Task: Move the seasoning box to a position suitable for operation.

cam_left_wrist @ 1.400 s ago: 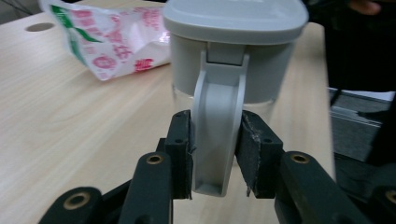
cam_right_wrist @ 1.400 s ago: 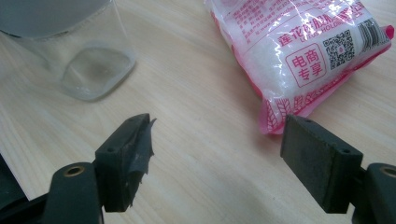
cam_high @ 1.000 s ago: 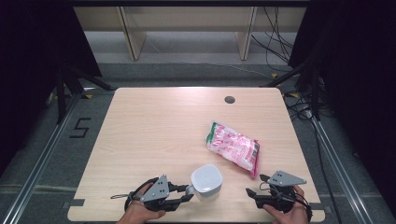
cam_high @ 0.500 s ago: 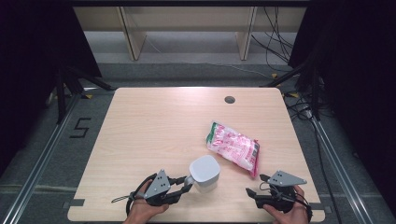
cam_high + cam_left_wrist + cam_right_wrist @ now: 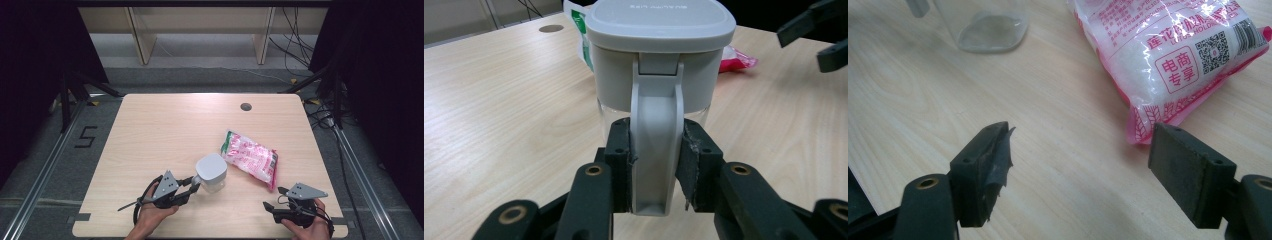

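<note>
Nearest the table's [image 5: 150,125] front edge, a person's two hands each work a black two-jaw gripper: the left gripper [image 5: 195,184] is clamped on the handle [image 5: 656,145] of a lidded jug [image 5: 211,172], both pads pressed against the handle's sides, while the right gripper [image 5: 272,199] rests near the right front corner with its jaws spread wide and nothing between them. At this point the jug stands upright on the wood at front centre, just left of a bag [image 5: 250,159] lying flat, and its clear lower body looks empty, so the work seems at an early stage: the grip on the jug is secured, the bag untouched and apparently unopened, and whatever filling or pouring is meant appears yet to come. Faint raised lettering runs along the jug's grey lid [image 5: 659,20], too dim to read with confidence. Further back, the pink-and-white bag of white grains carries Chinese print, a red box reading 电商专享, a QR code and a barcode. Beyond it, a round cable hole [image 5: 245,106] sits near the far edge.
</note>
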`<control>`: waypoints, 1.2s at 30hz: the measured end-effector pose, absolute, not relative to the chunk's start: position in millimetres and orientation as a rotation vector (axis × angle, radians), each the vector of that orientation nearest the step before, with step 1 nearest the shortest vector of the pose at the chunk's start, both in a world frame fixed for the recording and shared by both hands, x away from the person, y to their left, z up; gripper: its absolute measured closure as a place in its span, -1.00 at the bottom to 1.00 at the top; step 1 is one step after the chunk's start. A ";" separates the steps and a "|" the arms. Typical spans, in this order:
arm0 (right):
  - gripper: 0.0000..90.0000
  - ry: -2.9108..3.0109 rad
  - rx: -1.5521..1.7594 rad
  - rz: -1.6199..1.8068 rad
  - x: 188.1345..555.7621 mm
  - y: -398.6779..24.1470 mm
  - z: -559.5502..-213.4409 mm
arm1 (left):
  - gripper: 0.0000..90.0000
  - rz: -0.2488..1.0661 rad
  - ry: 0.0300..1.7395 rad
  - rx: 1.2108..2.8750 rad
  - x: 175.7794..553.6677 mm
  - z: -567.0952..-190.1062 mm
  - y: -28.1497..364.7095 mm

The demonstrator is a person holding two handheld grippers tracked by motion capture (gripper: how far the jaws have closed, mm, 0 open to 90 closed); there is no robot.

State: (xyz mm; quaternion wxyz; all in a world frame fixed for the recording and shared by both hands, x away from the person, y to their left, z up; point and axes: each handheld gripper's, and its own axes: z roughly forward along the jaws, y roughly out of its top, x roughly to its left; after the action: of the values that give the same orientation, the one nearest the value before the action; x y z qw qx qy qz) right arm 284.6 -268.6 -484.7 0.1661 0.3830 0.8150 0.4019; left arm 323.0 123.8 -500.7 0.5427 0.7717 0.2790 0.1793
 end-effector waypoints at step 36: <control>-0.42 2.338 1.118 1.140 283.5 -266.6 -485.4 | 0.51 0.571 0.710 1.819 372.0 -507.2 130.5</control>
State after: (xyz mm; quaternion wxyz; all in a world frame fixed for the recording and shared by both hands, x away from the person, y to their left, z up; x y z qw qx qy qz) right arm 283.5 -266.6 -485.4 0.1547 0.3900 0.8158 0.3980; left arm 372.0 130.5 -507.2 0.5255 0.7607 0.2968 0.2388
